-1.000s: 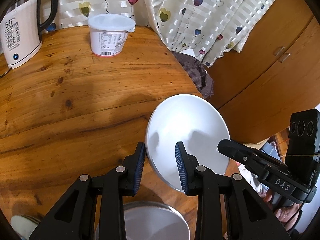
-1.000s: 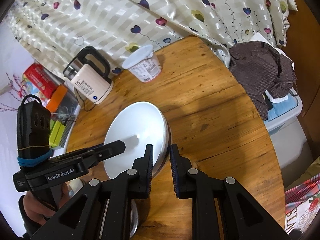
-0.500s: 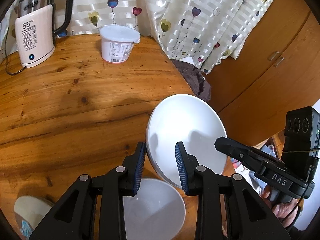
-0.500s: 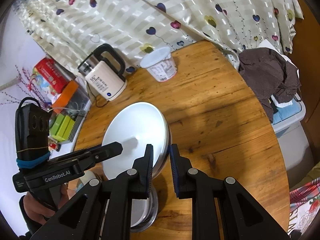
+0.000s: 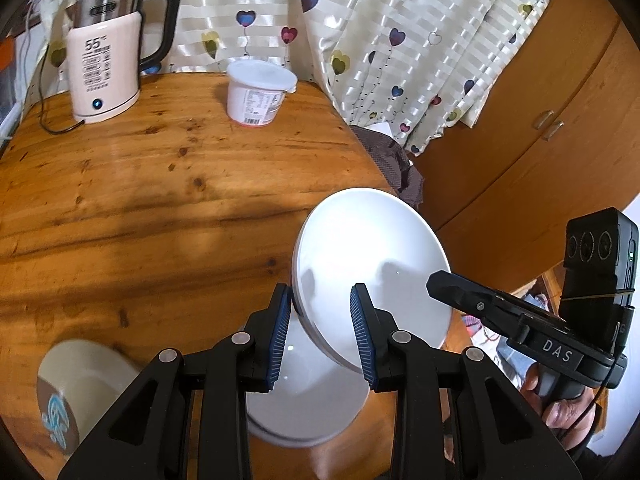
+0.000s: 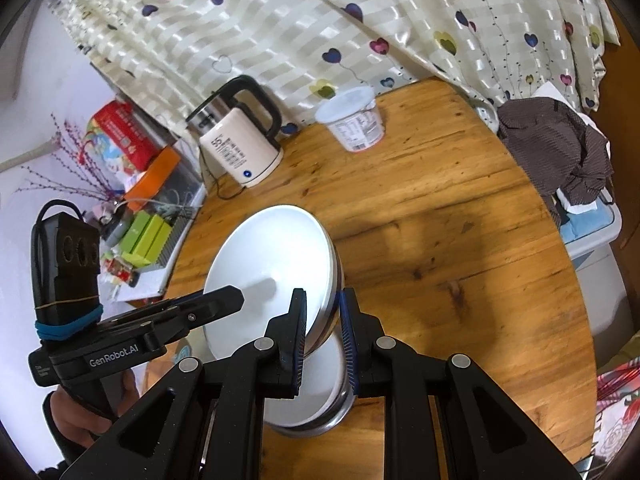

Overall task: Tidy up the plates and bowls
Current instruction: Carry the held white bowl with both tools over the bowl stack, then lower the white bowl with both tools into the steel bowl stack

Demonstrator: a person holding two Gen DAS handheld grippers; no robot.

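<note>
Wooden round table (image 5: 168,184) lies beneath both grippers; a white round plate (image 5: 372,264), tilted on edge, is clamped between the right gripper (image 6: 323,334) pads while the left gripper (image 5: 320,332) straddles its rim, above a second white dish (image 5: 316,400).

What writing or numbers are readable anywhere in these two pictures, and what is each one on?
"55": on the front of the kettle, above smaller print too small to read.
"DAS": on the right gripper, seen from the left wrist.
"GenRobot.AI": on the left gripper, seen from the right wrist.
White tub: label print and barcode too small to read.
Red box: lettering blurred.
</note>
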